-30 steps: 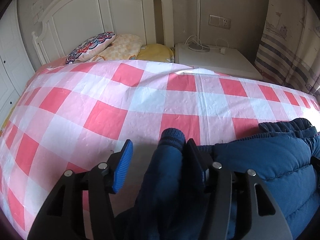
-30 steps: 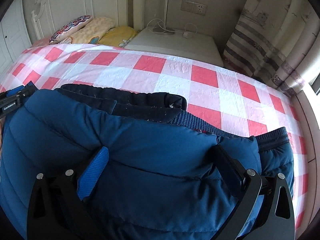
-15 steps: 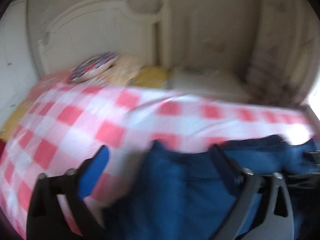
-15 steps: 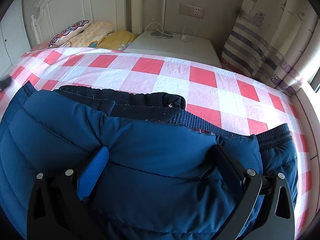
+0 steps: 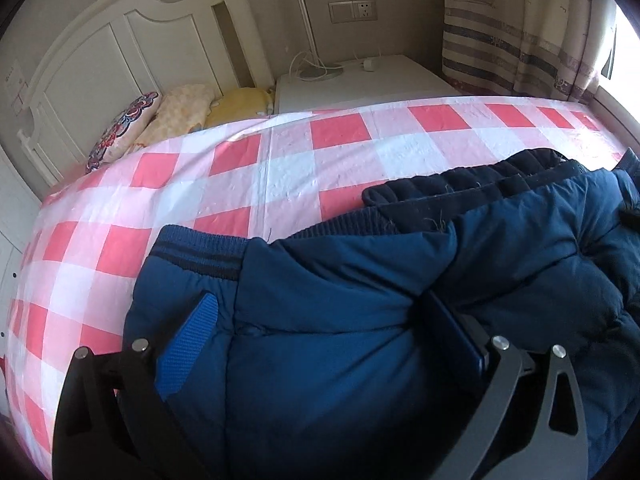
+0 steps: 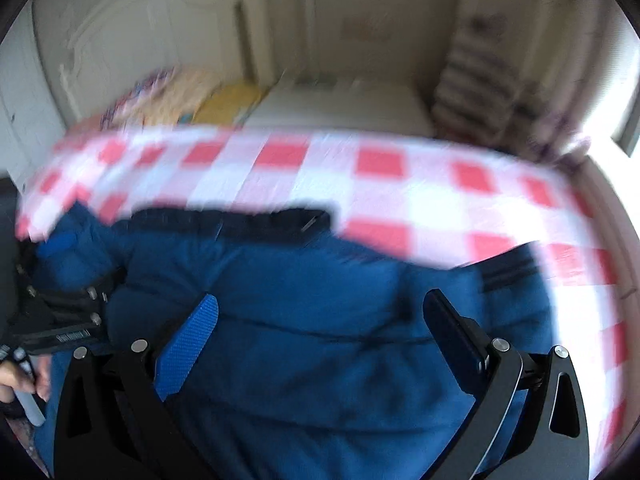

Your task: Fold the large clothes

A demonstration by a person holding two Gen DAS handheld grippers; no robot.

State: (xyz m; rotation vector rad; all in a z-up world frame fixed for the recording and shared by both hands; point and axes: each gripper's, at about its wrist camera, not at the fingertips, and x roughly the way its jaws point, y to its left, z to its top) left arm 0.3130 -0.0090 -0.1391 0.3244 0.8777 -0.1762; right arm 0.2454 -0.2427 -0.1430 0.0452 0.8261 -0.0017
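Navy quilted jacket (image 5: 360,300) on red-and-white checked bedsheet (image 5: 280,168) (dark ribbed trim)

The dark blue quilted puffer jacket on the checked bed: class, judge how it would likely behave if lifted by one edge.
The dark blue quilted puffer jacket would probably flop and drape, since it already lies in soft folds. Its puffy quilting suggests it is light for its bulk. The smooth shell may slip across the pink-and-white checked bedsheet.

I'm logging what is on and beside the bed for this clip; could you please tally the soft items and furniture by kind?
Padded blue jackets: 1
Pillows at the headboard: 3, one patterned, one cream, one yellow
Checked bedcovers: 1
White bedside cabinets: 1
Striped curtains: 1
Total: 7
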